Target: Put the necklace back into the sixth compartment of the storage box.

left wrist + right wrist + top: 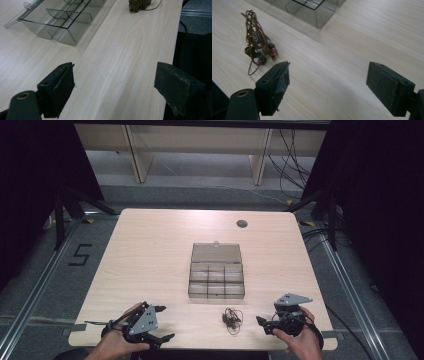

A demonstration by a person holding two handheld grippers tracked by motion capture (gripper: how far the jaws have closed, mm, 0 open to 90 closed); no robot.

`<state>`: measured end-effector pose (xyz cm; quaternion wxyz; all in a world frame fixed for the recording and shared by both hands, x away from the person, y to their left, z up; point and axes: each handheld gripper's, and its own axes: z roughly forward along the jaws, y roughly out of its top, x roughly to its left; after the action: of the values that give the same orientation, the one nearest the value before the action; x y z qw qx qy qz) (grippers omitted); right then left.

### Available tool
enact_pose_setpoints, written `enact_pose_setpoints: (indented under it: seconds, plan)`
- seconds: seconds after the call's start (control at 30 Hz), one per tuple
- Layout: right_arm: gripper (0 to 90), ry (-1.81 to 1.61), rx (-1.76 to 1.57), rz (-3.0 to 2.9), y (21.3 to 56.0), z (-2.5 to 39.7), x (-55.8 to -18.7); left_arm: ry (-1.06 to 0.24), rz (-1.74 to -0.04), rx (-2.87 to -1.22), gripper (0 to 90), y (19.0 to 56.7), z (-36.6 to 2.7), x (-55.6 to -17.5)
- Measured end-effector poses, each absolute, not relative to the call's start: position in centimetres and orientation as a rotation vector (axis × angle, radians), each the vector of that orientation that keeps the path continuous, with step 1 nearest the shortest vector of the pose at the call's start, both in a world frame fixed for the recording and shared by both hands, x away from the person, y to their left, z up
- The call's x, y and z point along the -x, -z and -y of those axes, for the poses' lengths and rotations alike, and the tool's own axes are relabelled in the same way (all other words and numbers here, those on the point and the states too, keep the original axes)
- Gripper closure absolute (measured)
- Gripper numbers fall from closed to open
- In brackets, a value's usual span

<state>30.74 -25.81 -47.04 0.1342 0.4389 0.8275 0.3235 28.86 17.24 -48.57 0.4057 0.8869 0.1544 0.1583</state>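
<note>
— Right, where's the necklace [232, 318]?

— Lying in a tangle on the table [150, 250] near my edge, between the two grippers — brown cord bunched up with a few beads in it. From the right gripper view it sits [258, 46] just beyond my left-hand jaw and off to that side, not between the jaws, not touching them.

— And the tools?

— My right gripper [264, 325] is released, jaws spread wide over bare wood, nothing in them. It points toward the necklace from the right, near it but apart. My left gripper [162, 322] is also released — jaws wide, empty, close to the front edge. In its view the necklace [138, 5] is far off at the top.

— The box?

— Clear box [216, 277] stands just beyond the necklace, toward mid-table, lid open and laid back flat on the far side. It has small compartments in rows; I can't tell whether anything is in them. Its near corner shows in both gripper views [62, 25] [317, 15].

— Anything else?

— A dark round hole [242, 224] in the tabletop near the far edge.
</note>
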Motion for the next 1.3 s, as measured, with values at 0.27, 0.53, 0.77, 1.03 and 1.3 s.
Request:
enact_pose_setpoints:
  seconds: [0.27, 0.53, 0.77, 1.03, 1.3]
  plan:
    - [19.2, -0.927, -1.265, -2.455, 46.0, 24.4, -30.3, -0.402, -0.385, -2.238, 15.8, 48.6, -17.2, -28.9]
    - [20.9, -0.859, -1.183, -2.558, 45.0, 22.7, -30.1, -0.410, -0.385, -2.250, 15.7, 48.6, -17.3, -29.0]
    - [20.6, -0.818, -1.080, -2.623, 44.4, 20.9, -30.4, -0.404, -0.382, -2.255, 15.8, 48.6, -17.3, -29.0]
    - [21.8, -0.733, -1.039, -2.683, 44.2, 19.4, -30.8, -0.393, -0.390, -2.246, 15.7, 48.7, -17.2, -29.0]
    - [23.5, -0.658, -0.968, -2.751, 44.2, 17.1, -32.0, -0.398, -0.402, -2.238, 15.8, 48.6, -17.3, -29.0]
